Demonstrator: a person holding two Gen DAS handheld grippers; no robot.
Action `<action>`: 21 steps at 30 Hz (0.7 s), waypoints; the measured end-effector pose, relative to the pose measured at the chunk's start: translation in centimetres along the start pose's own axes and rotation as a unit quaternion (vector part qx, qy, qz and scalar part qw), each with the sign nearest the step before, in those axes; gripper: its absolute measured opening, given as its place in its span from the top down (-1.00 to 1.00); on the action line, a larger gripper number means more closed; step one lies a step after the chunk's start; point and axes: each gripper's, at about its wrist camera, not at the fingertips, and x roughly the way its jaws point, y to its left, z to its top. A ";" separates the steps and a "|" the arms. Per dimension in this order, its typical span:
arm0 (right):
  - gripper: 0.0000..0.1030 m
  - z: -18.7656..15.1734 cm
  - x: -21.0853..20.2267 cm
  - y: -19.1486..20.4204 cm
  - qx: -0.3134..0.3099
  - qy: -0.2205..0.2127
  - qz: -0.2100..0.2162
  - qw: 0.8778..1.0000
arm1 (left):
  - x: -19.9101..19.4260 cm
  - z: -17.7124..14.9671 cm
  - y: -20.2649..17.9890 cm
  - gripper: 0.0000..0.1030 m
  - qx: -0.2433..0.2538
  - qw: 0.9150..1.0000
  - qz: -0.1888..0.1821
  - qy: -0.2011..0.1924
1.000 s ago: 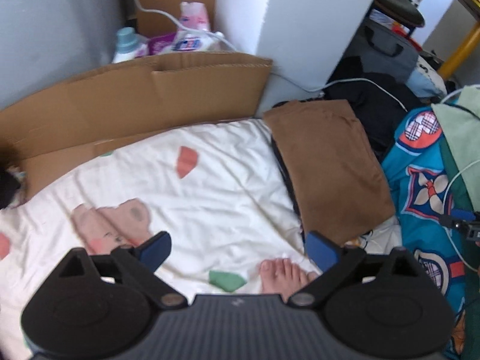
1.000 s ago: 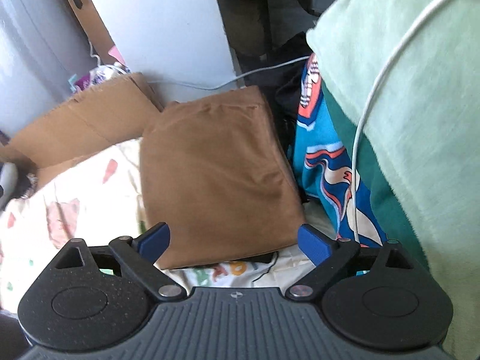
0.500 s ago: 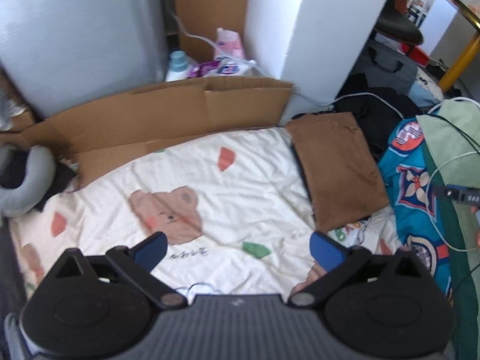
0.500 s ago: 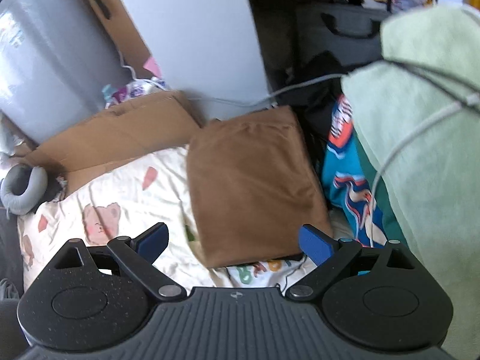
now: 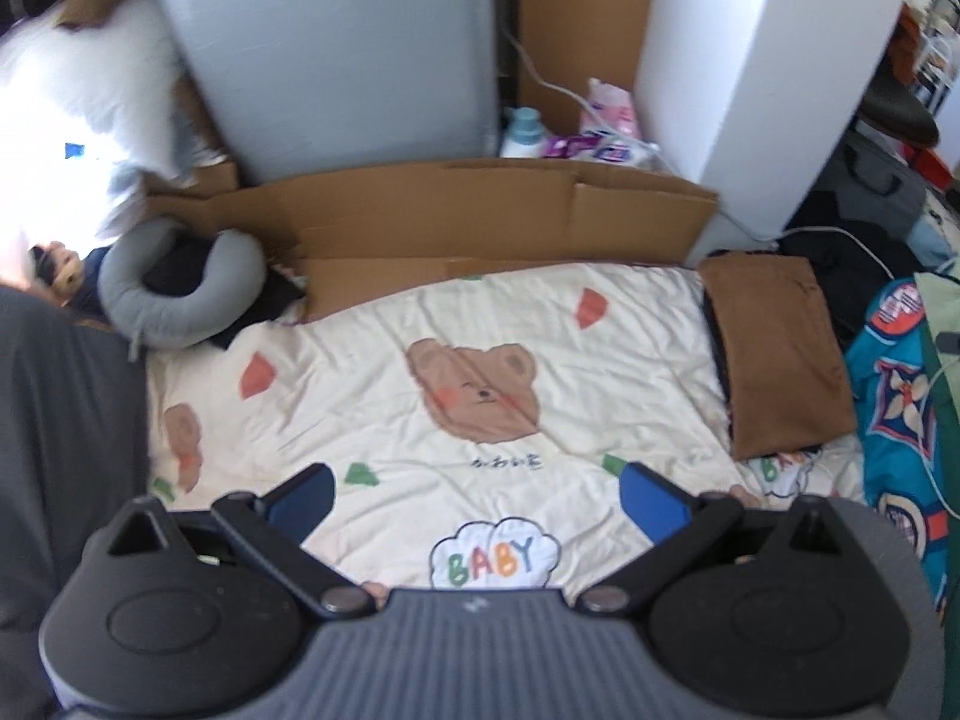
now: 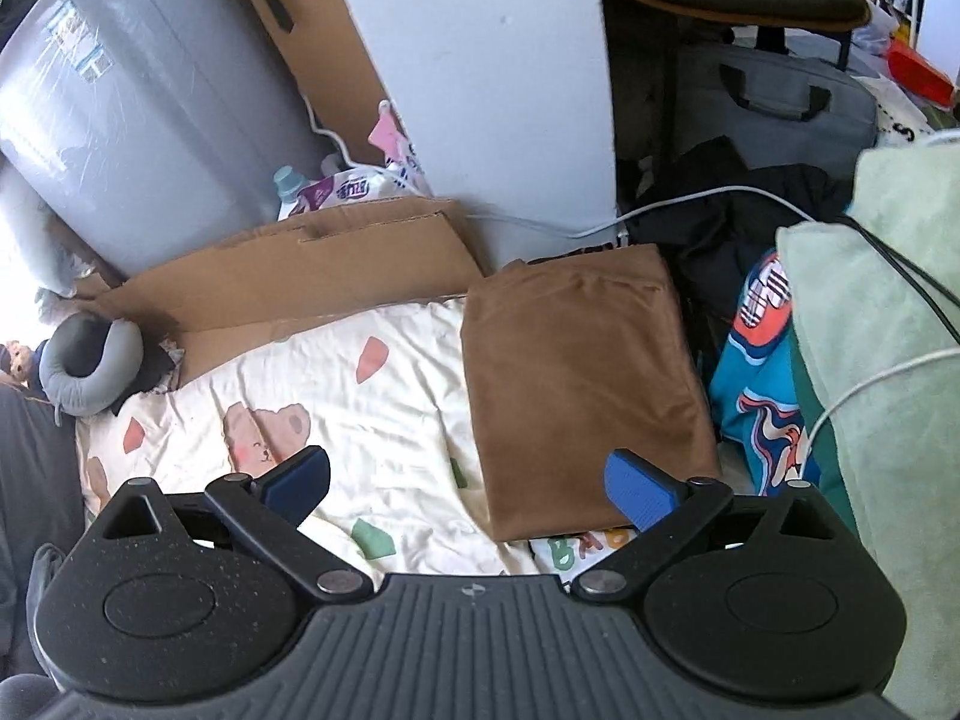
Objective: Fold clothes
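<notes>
across the floor under my two cameras lies the cream bear-print blanket [image 5: 420,384], the biggest thing i see, spread mostly flat with a "baby" cloud patch near its close edge. behind it a flattened cardboard sheet [image 5: 456,216] leans along its far side, in front of a grey panel [image 5: 336,54] and a white one [image 6: 480,60]. on my right, a pale green cloth [image 6: 888,390] hangs close to the right camera, with cables over it, and a teal patterned fabric [image 6: 756,372] sits beside it. the folded brown garment [image 6: 576,384] rests on the blanket's right edge, squared off and flat, on top of something dark that i can only glimpse. a grey neck pillow [image 5: 180,288] sits at the blanket's far left corner. my left gripper [image 5: 477,501] hovers above the blanket, blue pads spread wide, holding nothing. my right gripper [image 6: 468,489] hangs just short of the brown garment's near edge, also spread wide and empty.
</notes>
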 end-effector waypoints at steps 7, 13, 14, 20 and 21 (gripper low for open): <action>-0.96 0.9 -1.0 4.2 -0.002 0.012 0.020 1.000 | -1.0 -3.9 2.8 -0.99 -0.065 0.998 0.009 0.001; -0.96 1.4 -3.1 8.6 0.003 0.024 0.087 0.996 | -1.8 -6.2 3.0 -0.99 -0.080 0.996 0.029 -0.017; -0.96 1.5 -3.4 9.5 -0.003 0.025 0.088 0.996 | -1.9 -6.5 2.9 -0.99 -0.081 0.996 0.030 -0.017; -0.96 1.8 -4.7 13.5 -0.030 0.023 0.085 0.996 | -2.2 -7.5 2.2 -0.99 -0.091 0.995 0.029 -0.024; -0.96 1.8 -5.0 14.1 -0.036 0.023 0.085 0.995 | -2.2 -7.6 2.1 -0.99 -0.094 0.995 0.027 -0.024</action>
